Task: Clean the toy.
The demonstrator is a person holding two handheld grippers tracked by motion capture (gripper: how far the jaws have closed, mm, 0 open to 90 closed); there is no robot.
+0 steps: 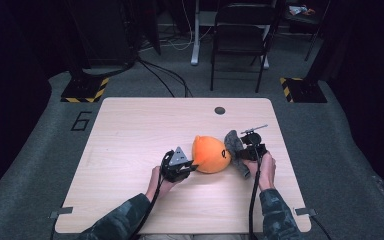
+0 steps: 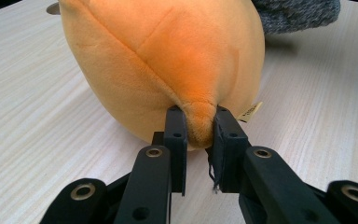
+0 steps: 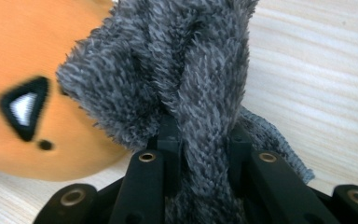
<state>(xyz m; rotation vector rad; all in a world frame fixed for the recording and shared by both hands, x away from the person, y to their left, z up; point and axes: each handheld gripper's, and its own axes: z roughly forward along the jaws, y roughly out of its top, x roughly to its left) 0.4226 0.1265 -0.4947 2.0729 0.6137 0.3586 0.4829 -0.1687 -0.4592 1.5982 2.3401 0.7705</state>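
An orange plush toy (image 1: 210,154) lies on the wooden table (image 1: 130,140), its black-and-white eye (image 3: 24,108) facing my right gripper. My left gripper (image 1: 189,165) is at the toy's left end, shut on a pinched fold of the orange plush toy (image 2: 177,70); the gripper (image 2: 199,129) squeezes the fabric between both jaws. A grey fuzzy cloth (image 1: 235,147) hangs against the toy's right side. My right gripper (image 1: 244,154) is shut on that grey cloth (image 3: 186,84), with the gripper (image 3: 204,135) buried in the pile. The orange plush toy (image 3: 23,60) sits just left of the cloth.
A round dark hole (image 1: 220,110) marks the table's far edge. A black folding chair (image 1: 240,35) and cables stand on the floor beyond. A person's sleeved forearms (image 1: 125,220) come in from the near edge.
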